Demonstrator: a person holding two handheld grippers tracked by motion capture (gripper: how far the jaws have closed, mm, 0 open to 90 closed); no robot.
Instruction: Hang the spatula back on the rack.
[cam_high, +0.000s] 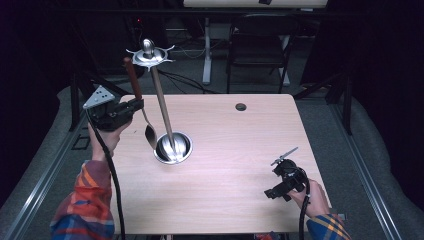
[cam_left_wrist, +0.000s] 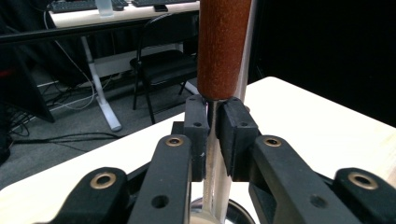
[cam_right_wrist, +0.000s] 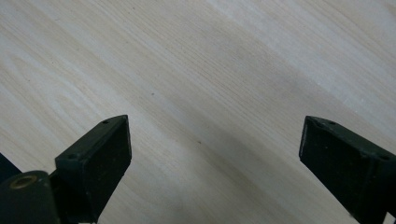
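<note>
Left tongs (cam_left_wrist: 212, 135) pinch the metal neck of a brown wooden-handled steel spoon (cam_high: 141, 107) held upright, bowl hanging just beside the round base of a tall steel utensil stand (cam_high: 165, 112) on the pale wooden desk (cam_high: 235, 150), while right tongs (cam_right_wrist: 212, 158) sit spread wide over bare desk.

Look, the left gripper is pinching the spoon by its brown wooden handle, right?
Not quite. The left gripper pinches the spoon on its thin metal neck, just below the brown wooden handle. The left gripper view shows the jaws shut on the metal.
</note>
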